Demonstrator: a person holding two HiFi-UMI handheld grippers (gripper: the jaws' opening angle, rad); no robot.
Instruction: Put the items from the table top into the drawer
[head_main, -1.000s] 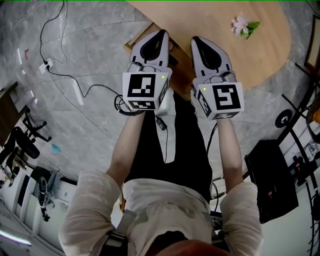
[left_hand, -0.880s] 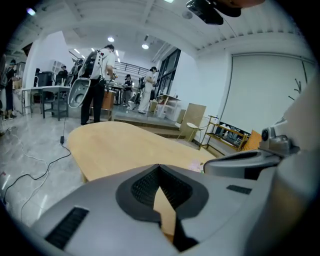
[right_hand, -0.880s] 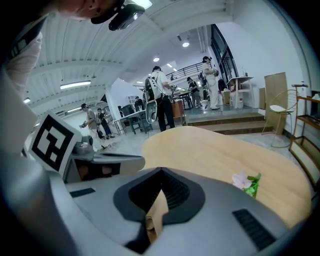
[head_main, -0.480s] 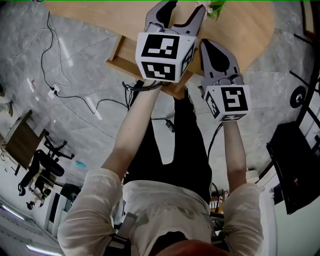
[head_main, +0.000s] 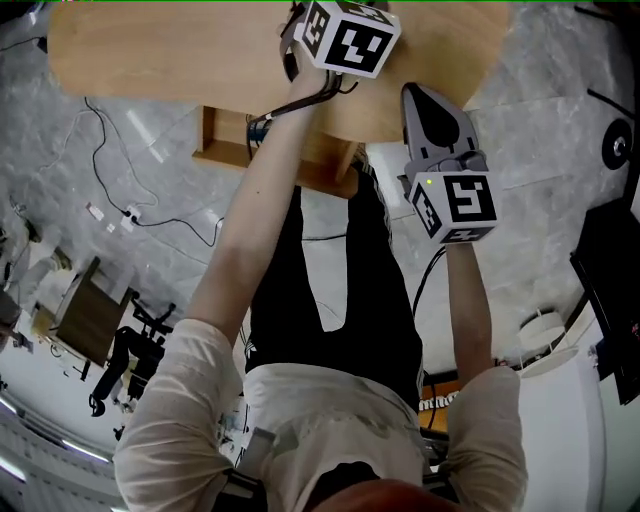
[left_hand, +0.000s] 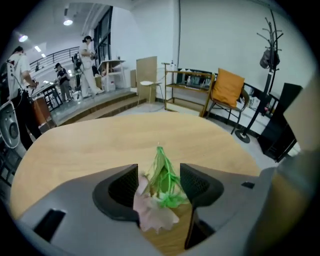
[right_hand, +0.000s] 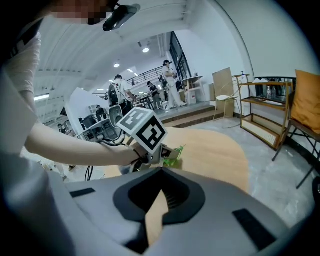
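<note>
Head view and both claw views, one moment. The left claw (left_hand: 159, 181) is reached out over the far part of the round wooden worktop (left_hand: 85, 147). Its jaws are drawn in to a narrow gap, and an artificial flower (left_hand: 156, 202) is held between them. The pale pink petals are pressed against the left pad (left_hand: 125, 187), and the green leaves touch the right pad (left_hand: 194, 184). The pointed green tip of the flower is directed away from the camera, past the jaw tips. Bare worktop is seen beyond and beneath the flower, but whether the flower is lifted off it cannot be told.

In the head view only the marker cube (head_main: 350, 36) of the left claw and the outstretched left forearm (head_main: 262, 190) are shown; the jaw tips are cut off by the top edge.

The right claw (right_hand: 161, 175) is held nearer to the person, at the near right edge of the worktop and well apart from the flower. Its jaws are brought together at the tips and nothing is held between them; only a thin wedge of worktop is seen through the slit behind the tips.

The wooden drawer (head_main: 228, 142) is seen below the near edge of the worktop, to the left of the left forearm. The drawer is touched by neither claw.
</note>
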